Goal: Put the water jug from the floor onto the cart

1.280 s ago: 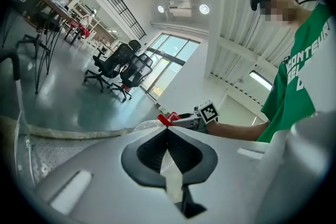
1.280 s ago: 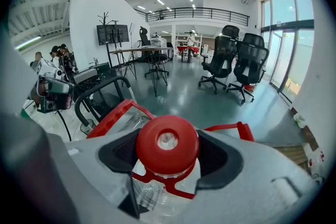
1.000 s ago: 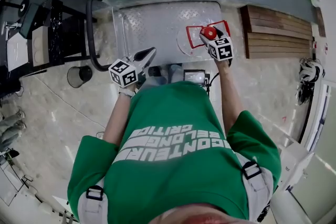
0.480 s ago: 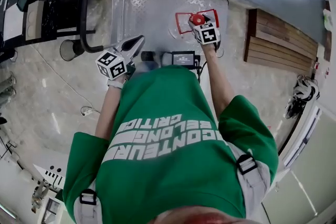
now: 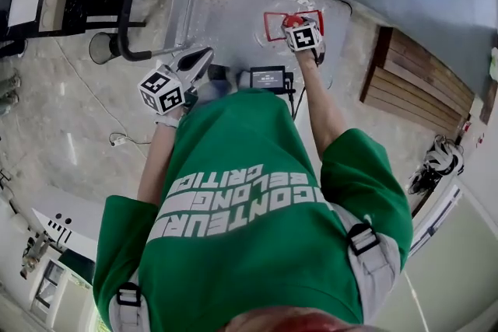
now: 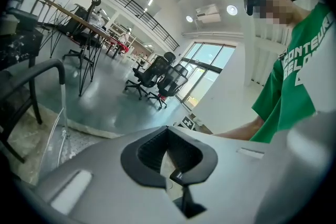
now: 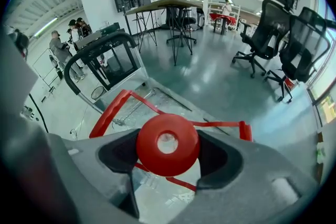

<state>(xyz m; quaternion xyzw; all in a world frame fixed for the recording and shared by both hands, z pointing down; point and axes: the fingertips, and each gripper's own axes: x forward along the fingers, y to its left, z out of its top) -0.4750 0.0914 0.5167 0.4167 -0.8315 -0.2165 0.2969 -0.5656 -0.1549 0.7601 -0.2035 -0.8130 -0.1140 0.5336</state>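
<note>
**Desk:** What does your right tool have?

**Operator:** My right tool (image 7: 168, 150) is clamped on the red cap (image 7: 152, 157) of the water jug (image 7: 163, 192). I see one jaw pressed on each side of the cap, and the clear body hangs straight below the jaws.

**Desk:** Where does that put the jug?

**Operator:** It is directly under the tool, over the ribbed metal deck of the cart (image 5: 233, 8). A red frame (image 7: 113, 107) runs round it just past the jaws. I can't tell whether the base rests on the deck. Ahead of the tool and to its left stands the cart handle (image 7: 100, 47), a black bar bent over the deck's end. Behind the tool, on the floor near the person's legs, lies a black box (image 5: 268, 78) with a cable. Wooden slats (image 5: 412, 82) lie on the floor off to the tool's right.

**Desk:** And the other one?

**Operator:** My left tool (image 6: 168, 131) has its jaws together with nothing between them. It hangs well to the left of the right tool, just beside the cart handle and apart from the jug. Beyond its tips I see office chairs (image 6: 157, 73) on a grey floor.
</note>
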